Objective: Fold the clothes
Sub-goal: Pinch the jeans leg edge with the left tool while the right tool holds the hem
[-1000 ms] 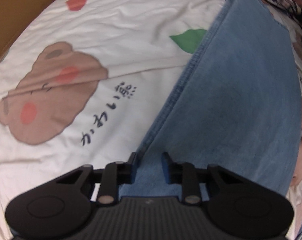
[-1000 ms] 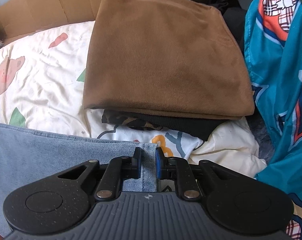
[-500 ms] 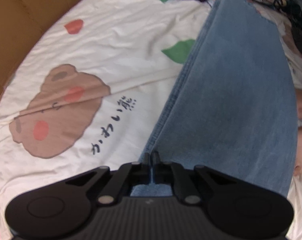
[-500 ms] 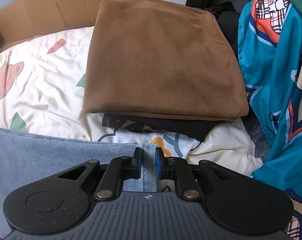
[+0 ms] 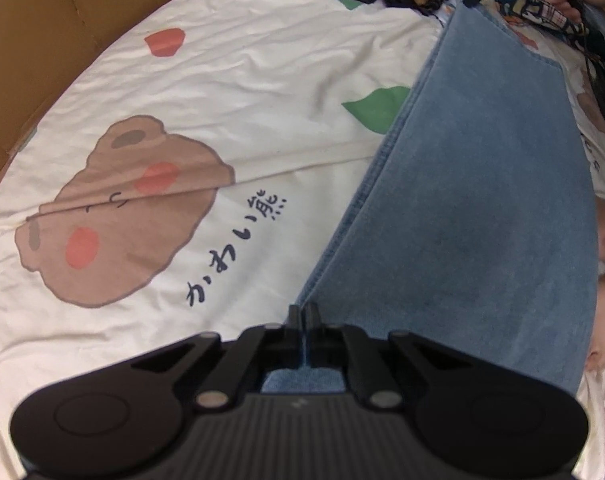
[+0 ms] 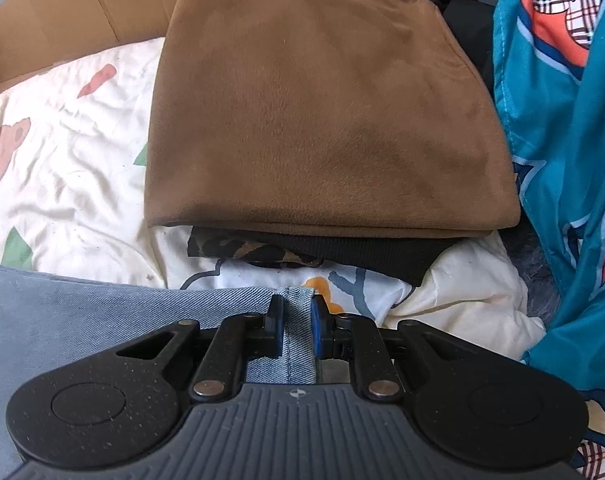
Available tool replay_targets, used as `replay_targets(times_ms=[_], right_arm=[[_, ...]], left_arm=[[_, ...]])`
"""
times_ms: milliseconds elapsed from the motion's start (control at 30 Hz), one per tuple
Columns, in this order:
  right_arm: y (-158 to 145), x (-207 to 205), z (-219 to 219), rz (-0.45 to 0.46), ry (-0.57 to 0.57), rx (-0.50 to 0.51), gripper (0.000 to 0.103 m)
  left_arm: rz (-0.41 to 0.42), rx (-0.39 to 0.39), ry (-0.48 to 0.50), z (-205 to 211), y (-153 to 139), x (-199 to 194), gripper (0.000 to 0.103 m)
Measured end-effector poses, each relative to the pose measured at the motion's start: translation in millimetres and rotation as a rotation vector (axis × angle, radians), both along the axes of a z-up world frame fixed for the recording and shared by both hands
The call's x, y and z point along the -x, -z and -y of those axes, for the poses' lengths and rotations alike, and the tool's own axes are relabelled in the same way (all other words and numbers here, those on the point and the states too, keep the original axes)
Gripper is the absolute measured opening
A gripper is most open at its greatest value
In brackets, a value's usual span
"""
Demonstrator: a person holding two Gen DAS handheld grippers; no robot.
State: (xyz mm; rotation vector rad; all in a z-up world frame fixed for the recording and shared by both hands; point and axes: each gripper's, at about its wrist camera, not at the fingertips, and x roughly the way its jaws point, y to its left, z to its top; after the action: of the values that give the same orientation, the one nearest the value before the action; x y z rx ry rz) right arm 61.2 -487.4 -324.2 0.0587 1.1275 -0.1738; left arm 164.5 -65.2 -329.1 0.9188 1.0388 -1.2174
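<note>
Left wrist view: your left gripper sits at bottom centre, jaws pressed together with only a sliver between them, pinching the near edge of the blue denim garment. A bit of denim shows behind the fingers, inside the gripper frame. The denim runs as a long smooth panel from the jaws up to the upper right of the frame, seam along its left edge.

It lies on a white bedsheet printed with a brown bear, dark handwritten characters just right of the bear, a green leaf partly under the denim's left edge, and a red patch near the top. Brown cardboard fills the upper left corner. Dark clutter and cables at upper right; too blurred to name.

Right wrist view: your right gripper at bottom centre, jaws parted by a narrow gap, with the stitched corner of the denim between the blue pads. Whether the pads actually grip the cloth, you cannot tell. The denim spreads off to the lower left of the frame.

Beyond the jaws, mid-frame: a folded brown garment on top of a black folded garment with a patterned piece showing at its left. A teal printed fabric hangs along the right edge.
</note>
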Motion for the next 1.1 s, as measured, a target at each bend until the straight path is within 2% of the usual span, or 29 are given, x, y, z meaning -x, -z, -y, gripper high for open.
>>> replay_targets(times_ms=[167,367,833,1100], right_arm=[[10.4,-7.7,-1.3,-0.015,0.002,0.006,0.012],[13.7,-10.2,-2.2,-0.014,0.010,-0.006,0.012],[-3.1,-0.5,-4.6,-0.005,0.040,0.003,0.011],[28.1,-13.4,-2.5,-0.050,0.042,0.015,0.011]], left_arm=[[-0.015,0.004,-0.005,-1.3,3.1,-3.4,0.001],[-0.025,0.020,-0.016,-6.3,-7.7,-4.0,0.001],[-0.036,0.064,-0.056,-8.1,-14.2,-12.3,0.000],[-0.051,0.049,-0.134,-2.8,21.9,-16.9,0.001]])
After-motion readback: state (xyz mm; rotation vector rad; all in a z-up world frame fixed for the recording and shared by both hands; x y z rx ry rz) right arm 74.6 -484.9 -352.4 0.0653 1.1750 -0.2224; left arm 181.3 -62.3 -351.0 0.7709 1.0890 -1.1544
